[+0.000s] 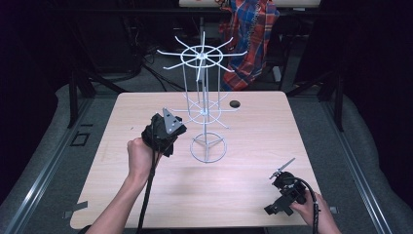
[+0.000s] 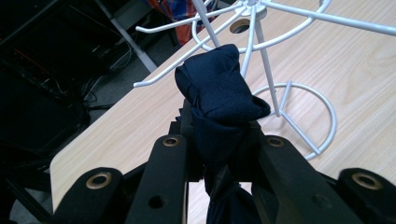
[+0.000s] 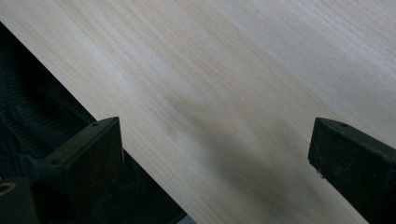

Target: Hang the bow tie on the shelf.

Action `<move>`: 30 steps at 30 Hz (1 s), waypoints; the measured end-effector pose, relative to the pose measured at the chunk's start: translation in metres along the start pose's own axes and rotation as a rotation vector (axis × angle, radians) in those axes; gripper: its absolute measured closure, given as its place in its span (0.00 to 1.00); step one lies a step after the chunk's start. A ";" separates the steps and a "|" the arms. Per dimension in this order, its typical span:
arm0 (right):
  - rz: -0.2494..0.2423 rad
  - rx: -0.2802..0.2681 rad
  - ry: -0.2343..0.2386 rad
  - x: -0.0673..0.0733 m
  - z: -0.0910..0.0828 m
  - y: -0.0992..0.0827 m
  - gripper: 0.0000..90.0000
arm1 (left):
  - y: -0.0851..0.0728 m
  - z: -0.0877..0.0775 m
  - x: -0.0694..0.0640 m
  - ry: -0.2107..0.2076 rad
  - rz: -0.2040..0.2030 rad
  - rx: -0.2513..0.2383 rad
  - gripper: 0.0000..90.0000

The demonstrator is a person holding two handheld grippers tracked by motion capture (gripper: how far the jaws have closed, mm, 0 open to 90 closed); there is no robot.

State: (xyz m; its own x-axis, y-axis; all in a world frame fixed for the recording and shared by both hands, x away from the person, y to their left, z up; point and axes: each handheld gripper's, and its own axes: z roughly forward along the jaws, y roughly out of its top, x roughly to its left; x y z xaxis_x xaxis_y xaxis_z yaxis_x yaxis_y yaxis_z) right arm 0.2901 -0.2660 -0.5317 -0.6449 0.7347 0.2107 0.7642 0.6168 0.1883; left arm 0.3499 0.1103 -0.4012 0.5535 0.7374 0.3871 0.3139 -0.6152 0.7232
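We list: left gripper [image 2: 219, 140] clamped on navy cloth [image 2: 217, 91], perhaps a sock, beside white rack [image 1: 202, 105]; right gripper [image 3: 212, 154] wide open, empty, over table [image 3: 224, 70].

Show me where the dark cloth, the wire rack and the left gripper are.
dark cloth [image 2: 219, 86]: left gripper view, its bunched upper end.
wire rack [image 1: 208, 148]: high view, its base ring.
left gripper [image 2: 222, 140]: left gripper view, between the jaws.

the table [image 1: 243, 190] is evenly lit from above while the room around it lies dark. soft shadows fall under the wire rack [image 1: 204, 97]. the near black jaws look blurred; grain stays soft.
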 end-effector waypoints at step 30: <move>-0.006 -0.002 -0.003 -0.001 -0.001 0.000 0.03 | -0.013 0.005 0.025 -0.094 -0.118 0.047 0.93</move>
State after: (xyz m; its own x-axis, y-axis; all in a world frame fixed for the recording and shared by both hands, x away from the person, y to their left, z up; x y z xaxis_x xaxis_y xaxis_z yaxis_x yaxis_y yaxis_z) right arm 0.2907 -0.2666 -0.5314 -0.6495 0.7317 0.2066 0.7603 0.6207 0.1916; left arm 0.3635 0.1352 -0.4037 0.5800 0.7772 0.2441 0.4152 -0.5398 0.7323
